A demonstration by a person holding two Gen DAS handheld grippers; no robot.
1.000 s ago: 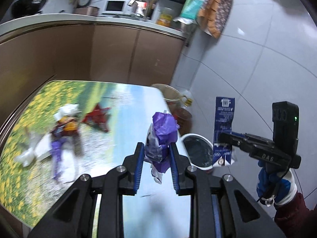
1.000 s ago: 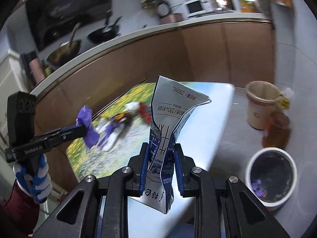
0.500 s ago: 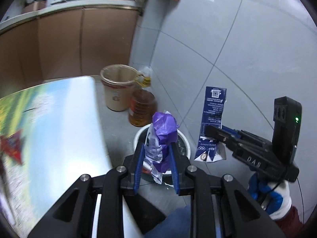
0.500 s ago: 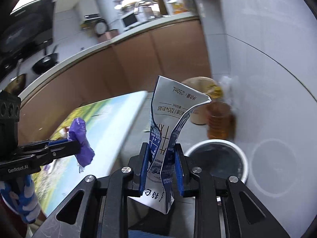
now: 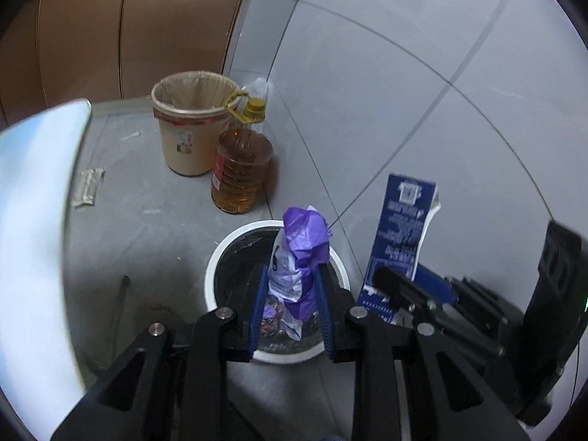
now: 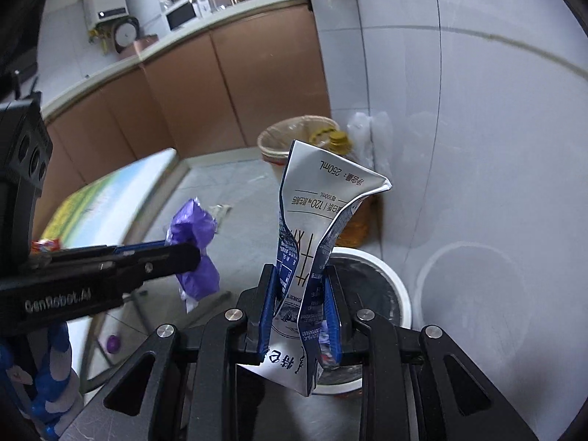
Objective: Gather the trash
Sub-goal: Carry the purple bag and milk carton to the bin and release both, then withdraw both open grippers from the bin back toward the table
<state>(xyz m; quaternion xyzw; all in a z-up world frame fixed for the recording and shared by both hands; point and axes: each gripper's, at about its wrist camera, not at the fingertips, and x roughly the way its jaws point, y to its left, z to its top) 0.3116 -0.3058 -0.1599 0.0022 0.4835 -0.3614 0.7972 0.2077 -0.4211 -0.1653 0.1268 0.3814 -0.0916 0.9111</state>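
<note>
Two containers, beige bucket (image 5: pixel 187 121) and oil bottle (image 5: pixel 240 169), stand behind the bin (image 5: pixel 217 257).

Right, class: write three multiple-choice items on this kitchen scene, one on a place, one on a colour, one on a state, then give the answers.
1. Where does the amber oil bottle stand?
A. beside the beige lined bin
B. inside the white-rimmed bin
C. on the counter

2. What colour is the crumpled plastic wrapper in the left gripper?
A. red
B. purple
C. green

3. In what state is the blue-and-white milk carton?
A. lying on the floor
B. squashed, clamped in the right gripper
C. sunk in the bin

Answers: 1 A, the oil bottle touches the beige bin. 2 B, the wrapper in the left gripper over the white-rimmed bin. 3 B, the milk carton is pinched by the right gripper.
</note>
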